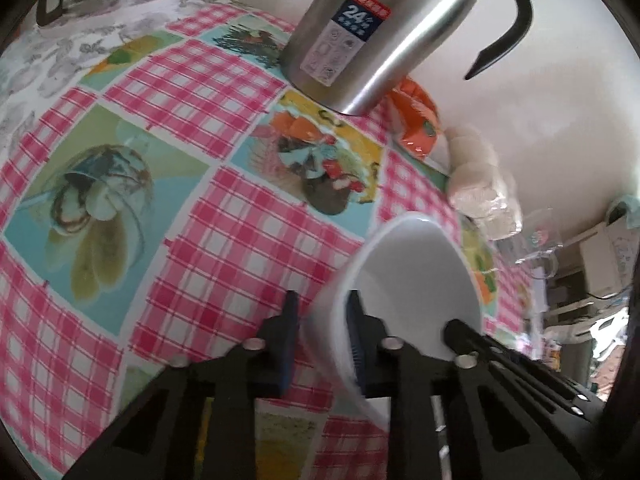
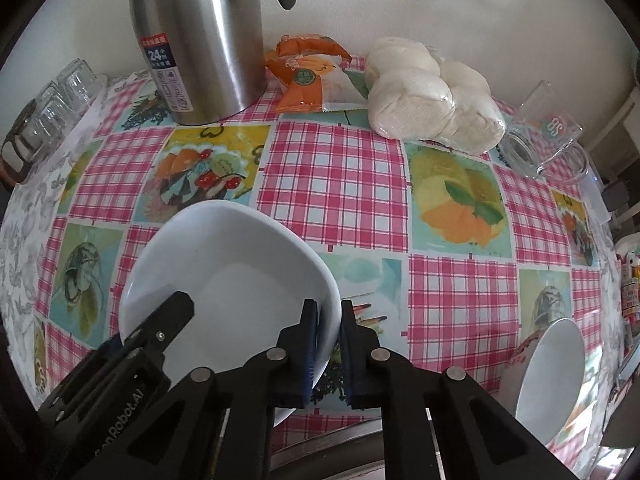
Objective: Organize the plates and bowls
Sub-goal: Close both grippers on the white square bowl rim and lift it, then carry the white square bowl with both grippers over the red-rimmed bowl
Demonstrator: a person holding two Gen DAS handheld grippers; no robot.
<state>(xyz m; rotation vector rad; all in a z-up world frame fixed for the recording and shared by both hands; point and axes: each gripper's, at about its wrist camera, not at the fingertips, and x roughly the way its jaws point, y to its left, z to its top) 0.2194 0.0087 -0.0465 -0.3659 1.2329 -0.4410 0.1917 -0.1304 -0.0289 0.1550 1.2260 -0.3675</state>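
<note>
right tongs [image 2: 329, 354]: pressed together on the right-hand rim of the white bowl [image 2: 224, 280], one blue pad inside the wall, one outside.
left tongs [image 1: 322, 344]: pinching the opposite rim of the same white bowl, again one pad each side of the wall; in the right wrist view they come in from the lower left.
why two grips: i judge i'm holding it from both sides so it stays steady while i carry it (a single pinch on a thin rim would let it swing).
bowl location: near the front edge of the counter [image 2: 332, 176], over the pink checked cloth; i cannot tell whether its base touches the cloth or hangs just clear.
bowl attitude: mouth faces up and leans a little toward the right wrist camera; it is a rounded square, so no strong long axis, and the line between my two grips runs left to right.
second bowl [image 2: 548, 368]: white, at the front right of the counter, well apart from the held one; i read it as the likely stacking partner.
back of counter: steel flask [image 2: 200, 40], orange packet [image 2: 308, 80], bag of buns [image 2: 432, 96] and glass mug [image 2: 540, 136] line the wall, clear of my path.
step in hand: grip made on both sides, lift or carry toward the other bowl not yet done.
</note>
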